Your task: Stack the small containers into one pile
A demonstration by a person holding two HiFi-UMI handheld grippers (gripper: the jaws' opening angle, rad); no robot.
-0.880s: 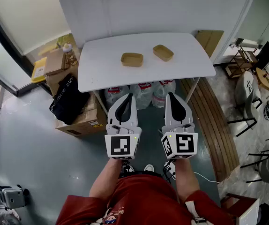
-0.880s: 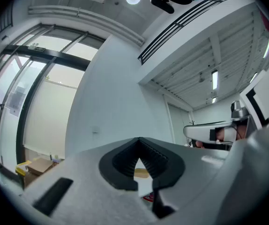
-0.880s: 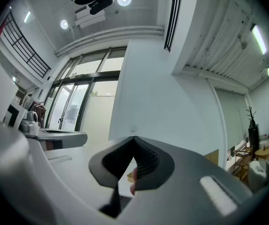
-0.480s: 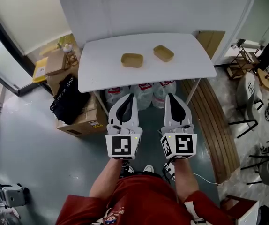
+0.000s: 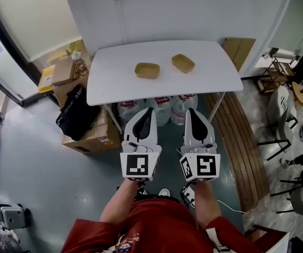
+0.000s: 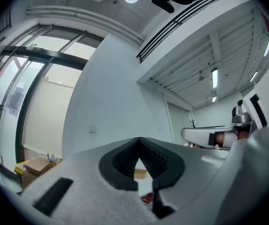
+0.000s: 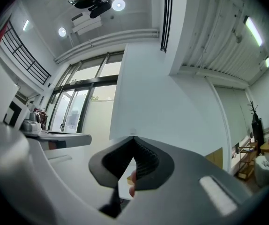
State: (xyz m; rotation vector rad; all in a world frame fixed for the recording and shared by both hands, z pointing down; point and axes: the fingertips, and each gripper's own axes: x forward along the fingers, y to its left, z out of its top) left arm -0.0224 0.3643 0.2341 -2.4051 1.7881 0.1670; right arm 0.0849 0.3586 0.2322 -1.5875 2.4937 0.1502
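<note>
A table (image 5: 114,83) stands against the wall (image 5: 167,9). Two containers lie on it, apart from each other: the left container (image 5: 147,70) near the middle, the right container (image 5: 183,63) beside it and a little farther back. Bottles (image 5: 162,103) sit under the table, on the floor. Left of the table stand boxes (image 5: 62,70), with a bag (image 5: 77,112) in front of them. Right of the table, planks (image 5: 241,141) lie along the floor, and chairs (image 5: 278,115) stand beyond them. The left gripper (image 5: 147,110) and the right gripper (image 5: 190,112) are side by side in front of the table, over the floor, well apart from both containers.
</note>
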